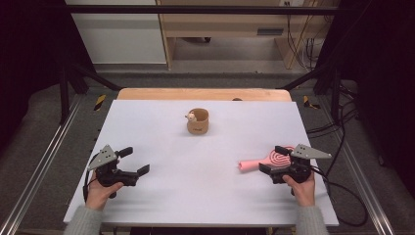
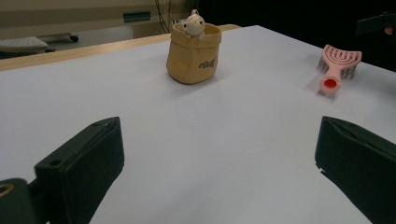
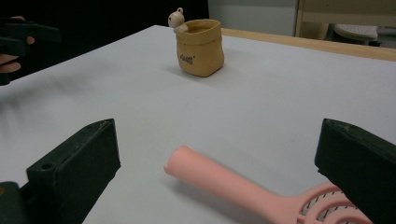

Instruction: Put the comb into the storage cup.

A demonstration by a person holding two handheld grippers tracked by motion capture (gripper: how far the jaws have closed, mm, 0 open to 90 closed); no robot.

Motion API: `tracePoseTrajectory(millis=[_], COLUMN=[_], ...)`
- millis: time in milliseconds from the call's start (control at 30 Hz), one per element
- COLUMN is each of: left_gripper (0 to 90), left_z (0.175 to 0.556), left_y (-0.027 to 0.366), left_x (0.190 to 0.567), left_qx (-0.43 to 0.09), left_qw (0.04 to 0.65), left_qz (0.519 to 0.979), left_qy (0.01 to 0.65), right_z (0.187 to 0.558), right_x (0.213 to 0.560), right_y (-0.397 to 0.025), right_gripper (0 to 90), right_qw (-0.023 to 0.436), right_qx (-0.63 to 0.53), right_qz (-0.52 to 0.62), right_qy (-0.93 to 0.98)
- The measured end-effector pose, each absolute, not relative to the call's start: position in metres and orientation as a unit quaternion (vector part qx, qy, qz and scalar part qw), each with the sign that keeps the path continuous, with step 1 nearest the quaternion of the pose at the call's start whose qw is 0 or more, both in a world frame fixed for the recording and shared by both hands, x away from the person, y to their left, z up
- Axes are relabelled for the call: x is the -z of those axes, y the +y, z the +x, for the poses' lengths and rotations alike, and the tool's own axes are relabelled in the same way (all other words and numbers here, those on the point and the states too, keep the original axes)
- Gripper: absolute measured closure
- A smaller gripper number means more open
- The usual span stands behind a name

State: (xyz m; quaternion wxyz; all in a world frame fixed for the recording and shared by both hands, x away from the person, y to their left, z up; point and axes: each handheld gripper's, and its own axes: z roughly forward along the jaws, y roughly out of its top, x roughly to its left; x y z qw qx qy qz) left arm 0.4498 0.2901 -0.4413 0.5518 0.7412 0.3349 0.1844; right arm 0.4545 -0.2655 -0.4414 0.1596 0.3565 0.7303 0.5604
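Note:
A pink slotted brush (image 1: 250, 165) lies flat at the right of the white table (image 1: 205, 200), its handle pointing left. My right gripper (image 1: 272, 159) stands open with its jaws either side of the brush's head, and the handle (image 3: 219, 179) runs out between them in the right gripper view (image 3: 217, 154). A tan sack-shaped cup (image 1: 197, 122) with a small white figure (image 1: 190, 116) on its rim stands upright at the far middle. My left gripper (image 1: 135, 161) is open at the near left, with nothing between its jaws (image 2: 217, 154). It faces the cup (image 2: 193, 53) and the brush (image 2: 338, 65).
A wooden strip (image 1: 203, 94) borders the table's far edge. Metal rails (image 1: 39, 161) run along both sides, and cables (image 1: 342, 196) trail off the right side. The cup (image 3: 200, 46) stands well beyond the right gripper, with the left gripper (image 3: 23, 35) far off at upper left.

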Motion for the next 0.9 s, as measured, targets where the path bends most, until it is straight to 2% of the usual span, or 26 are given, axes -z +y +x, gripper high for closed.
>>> tracePoseTrajectory(millis=[600,900], left_gripper=[1.6,1.7], left_z=[0.451,0.451], left_y=[0.291,0.291], left_x=[0.443,0.444], left_qx=[-0.183,-0.183], left_qw=[0.547,0.547], left_qz=[0.743,0.743], left_qy=[0.338,0.339], right_z=[0.455,0.458], right_x=[0.435,0.431], right_y=[-0.257,-0.247], right_gripper=[0.6,8.6], right_qw=[0.177,0.186], right_qx=[-0.536,-0.523], right_qz=[0.363,0.375], right_qy=[0.741,0.742])
